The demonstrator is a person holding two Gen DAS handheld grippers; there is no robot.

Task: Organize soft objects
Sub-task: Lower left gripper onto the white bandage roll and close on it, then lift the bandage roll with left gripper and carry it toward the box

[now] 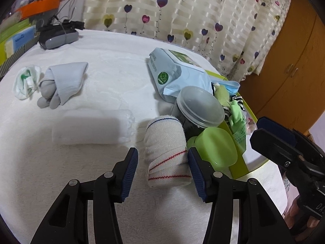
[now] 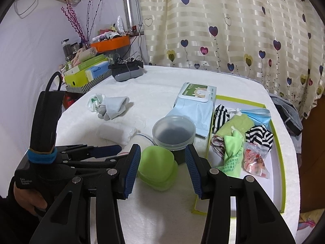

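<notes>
A rolled elastic bandage [image 1: 166, 156], white with red and blue stitching, lies on the white bed cover between the fingers of my left gripper [image 1: 162, 158]. The jaws are open: the right pad is at the roll and the left pad stands clear of it. My right gripper [image 2: 162, 148] is open around a lime-green rounded soft case [image 2: 157, 166], with a gap on its right side. Both grippers lie side by side; the left one [image 2: 116, 153] shows in the right wrist view. A rolled white towel [image 1: 91, 128], a grey sock [image 1: 61, 83] and a white-green sock [image 1: 26, 83] lie farther left.
A dark jar with a clear lid [image 2: 173, 132] and a blue wet-wipes pack [image 2: 193, 109] sit just behind the case. A green-rimmed box lid [image 2: 281, 142] on the right holds striped socks, green cloth, a face mask and a packet. A grey device [image 2: 127, 74] lies at the far edge.
</notes>
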